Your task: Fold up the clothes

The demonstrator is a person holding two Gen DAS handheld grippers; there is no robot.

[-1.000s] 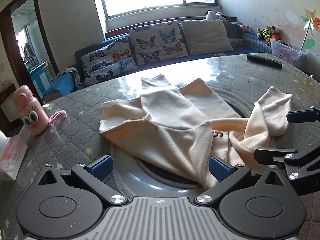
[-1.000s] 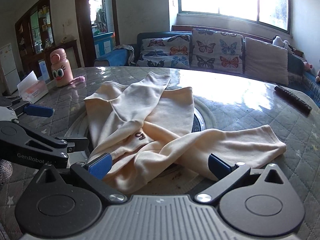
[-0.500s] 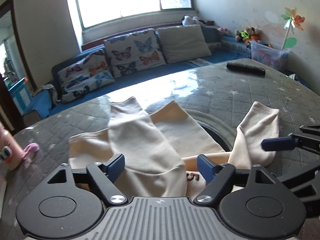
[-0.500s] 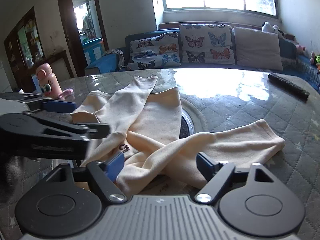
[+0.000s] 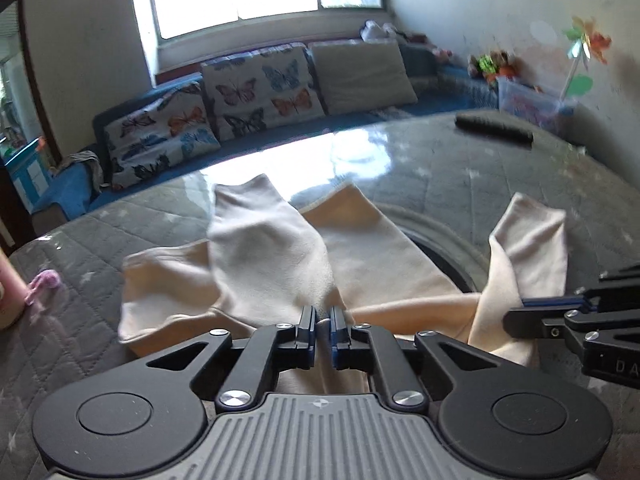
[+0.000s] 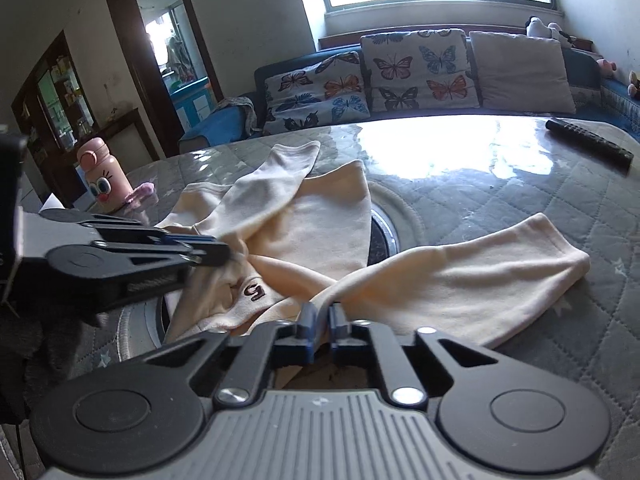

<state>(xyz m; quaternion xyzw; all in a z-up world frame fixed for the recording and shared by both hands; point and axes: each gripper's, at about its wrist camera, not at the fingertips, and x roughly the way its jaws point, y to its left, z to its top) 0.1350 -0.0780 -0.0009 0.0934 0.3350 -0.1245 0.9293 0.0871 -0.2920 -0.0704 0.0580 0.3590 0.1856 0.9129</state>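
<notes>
Left gripper (image 5: pixel 322 322) held low and level over the near edge of the table (image 5: pixel 500 184), jaws pinched nearly together on a fold of the cream sweatshirt (image 5: pixel 272 256). Right gripper (image 6: pixel 322 322) alongside it, also low, jaws narrowed onto the cloth where the sleeve (image 6: pixel 472 276) crosses the body. Sweatshirt lies crumpled on the quilted table top, one sleeve folded up over the body, the other splayed right; pink bottle (image 6: pixel 105 176) at far left, remote (image 6: pixel 588 142) far right.

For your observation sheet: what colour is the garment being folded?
Cream garment, clearest in the right wrist view.
</notes>
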